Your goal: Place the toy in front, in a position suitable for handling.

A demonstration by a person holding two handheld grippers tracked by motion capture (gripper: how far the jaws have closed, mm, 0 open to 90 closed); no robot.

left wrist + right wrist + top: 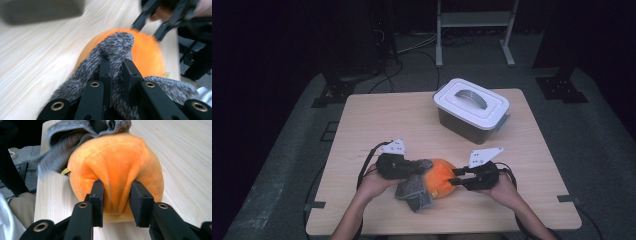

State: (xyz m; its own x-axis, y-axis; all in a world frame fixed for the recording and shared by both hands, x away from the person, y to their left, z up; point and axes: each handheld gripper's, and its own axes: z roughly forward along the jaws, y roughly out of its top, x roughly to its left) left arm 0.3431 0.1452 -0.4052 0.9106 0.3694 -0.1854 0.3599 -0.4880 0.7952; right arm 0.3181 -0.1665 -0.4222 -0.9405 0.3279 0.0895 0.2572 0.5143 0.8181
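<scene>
From my high view the orange plush lies near the counter's front edge, my left gripper clamped on its grey knit cover, while the right gripper view shows my right gripper pinching an orange fold.

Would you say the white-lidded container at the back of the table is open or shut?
Shut. The white lid sits flat on the dark container, its grey handle lying down, and nothing in the high view touches it.
</scene>
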